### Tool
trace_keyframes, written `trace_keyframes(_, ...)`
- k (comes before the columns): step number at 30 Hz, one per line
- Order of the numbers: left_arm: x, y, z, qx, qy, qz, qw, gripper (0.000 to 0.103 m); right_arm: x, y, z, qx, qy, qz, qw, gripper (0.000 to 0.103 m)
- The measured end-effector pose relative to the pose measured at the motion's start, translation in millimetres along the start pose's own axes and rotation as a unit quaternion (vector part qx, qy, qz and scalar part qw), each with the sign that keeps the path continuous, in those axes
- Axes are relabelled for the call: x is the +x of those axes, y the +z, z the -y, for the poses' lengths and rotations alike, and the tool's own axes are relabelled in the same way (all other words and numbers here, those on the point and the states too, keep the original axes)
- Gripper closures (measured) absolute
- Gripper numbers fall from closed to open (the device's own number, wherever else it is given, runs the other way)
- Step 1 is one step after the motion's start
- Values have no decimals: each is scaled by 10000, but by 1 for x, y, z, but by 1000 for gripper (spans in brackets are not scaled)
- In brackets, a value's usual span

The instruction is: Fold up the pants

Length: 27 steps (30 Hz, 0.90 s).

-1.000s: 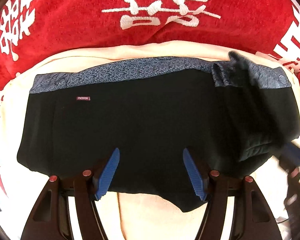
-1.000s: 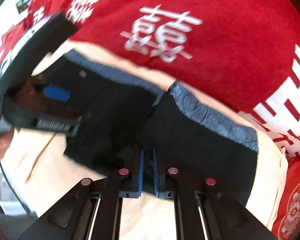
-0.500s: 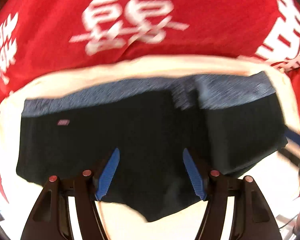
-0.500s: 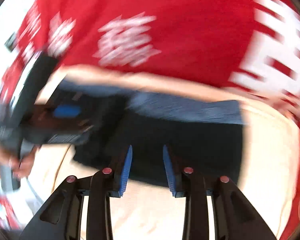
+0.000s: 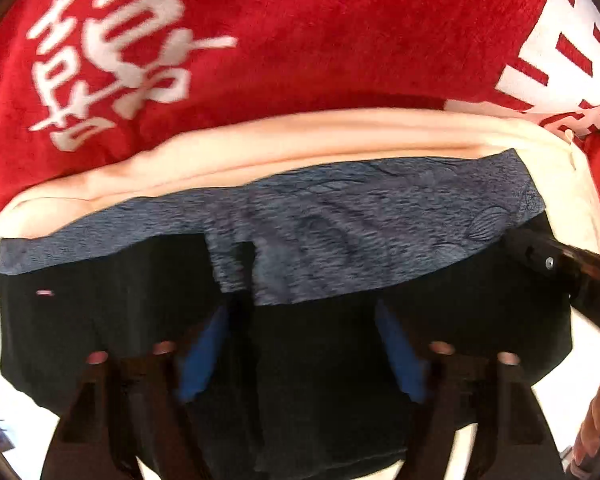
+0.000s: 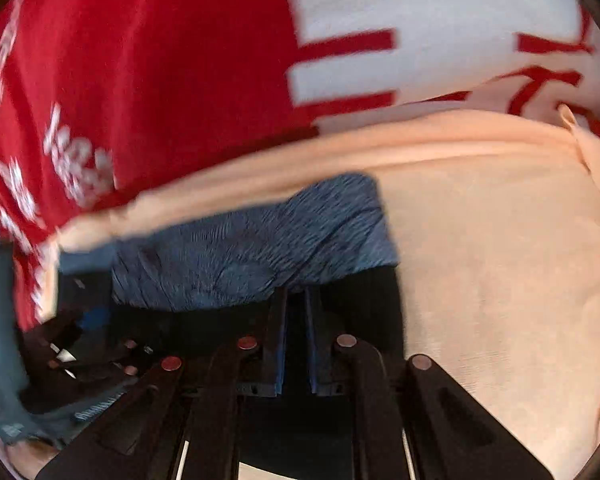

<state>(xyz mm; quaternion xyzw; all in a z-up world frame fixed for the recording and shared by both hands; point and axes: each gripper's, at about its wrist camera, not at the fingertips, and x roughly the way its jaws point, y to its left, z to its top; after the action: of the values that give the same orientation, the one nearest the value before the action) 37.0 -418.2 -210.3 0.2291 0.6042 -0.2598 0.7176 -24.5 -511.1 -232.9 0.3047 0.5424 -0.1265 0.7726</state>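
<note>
We judge the folded pants may unfold: left gripper opening above them, empty; right gripper shut, its hold unclear.

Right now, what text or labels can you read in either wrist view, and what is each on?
Nothing can be quoted letter for letter.
Red cloth: large white Chinese-style characters, too blurred and cropped to read.
Pants: small pink label on the black fabric, too small to read.
</note>
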Motion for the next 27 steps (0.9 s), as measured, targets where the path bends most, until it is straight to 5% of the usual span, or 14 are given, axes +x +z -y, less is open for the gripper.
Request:
trace_keyframes(10,-20,-27,-39,-273,115,-213,9993,14,-15,-31,-39,-214,51,-321,9992,92)
trace_keyframes(12,-23,-34,-49,-344,74,-205,9992,10,-17,-37,-53,-311,55,-334,9989,81)
trace_keyframes(13,-23,-38,-56,-409,100,-247,9988,0,-17,-40,-60,-357,62,-340,9988,75)
trace_keyframes(15,-21,-48,-70,-526,97,-283,9982,0,-16,-42,-75,-417,98,-368,9984,47)
trace_keyframes(18,-17,-56,-86,-733,-27,-351,9967,0,-9,-41,-91,-494,16,-367,9981,46)
trace_keyframes(22,4,-61,-101,-744,248,-759,9940,0,-3,-39,-101,-461,-93,-432,9980,46)
trace_keyframes(27,17,-71,-117,-969,-154,-777,9921,0,9,-38,-109,-506,-283,-546,9968,46)
